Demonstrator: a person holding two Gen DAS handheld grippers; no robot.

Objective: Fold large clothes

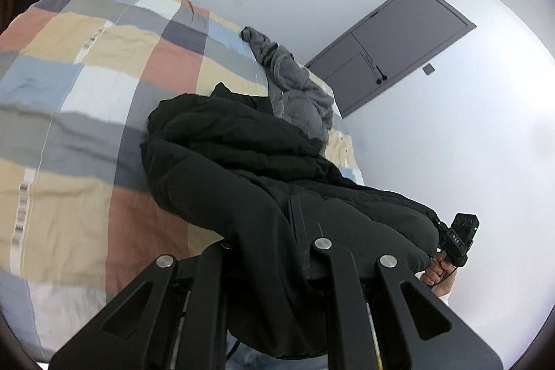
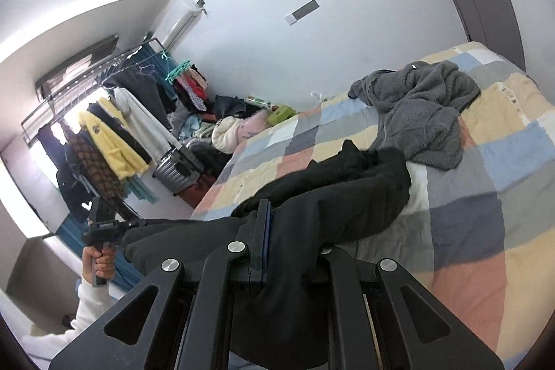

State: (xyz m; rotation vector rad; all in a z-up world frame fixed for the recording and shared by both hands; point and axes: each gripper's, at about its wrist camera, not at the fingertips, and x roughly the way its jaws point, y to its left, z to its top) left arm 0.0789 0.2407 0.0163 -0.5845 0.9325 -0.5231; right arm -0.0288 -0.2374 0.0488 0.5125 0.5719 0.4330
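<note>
A: Largest first. The bed (image 1: 86,85), under a checked cover, bears both garments. The black padded coat (image 1: 242,162) lies bunched at the near edge, part on the cover and part lifted off it toward the person. Beyond it, touching or overlapping its far side, sits a grey fleece garment (image 2: 426,113), crumpled.

B: Handling judgement on the coat?

A: Bulky, quilted, soft; likely heavy for a single pinch, and the shell looks smooth, so slip is a risk. It will sag between holds, not keep a line. Best taken at a hem or seam edge, where layers are thick, with the two holds well apart.

B: Tongs?

A: The left gripper (image 1: 298,231) is pinching coat fabric; cloth drapes over the fingers and hides the tips. The right gripper (image 2: 277,231) is likewise pressed onto a fold of the coat, with one finger (image 2: 263,231) showing a blue pad edge against the cloth. Each gripper is seen from the other's camera, gripped by a hand (image 2: 100,262), with a span of coat hanging between.

B: Fleece?

A: Untouched. Light, limp, grippy pile by its look.
</note>
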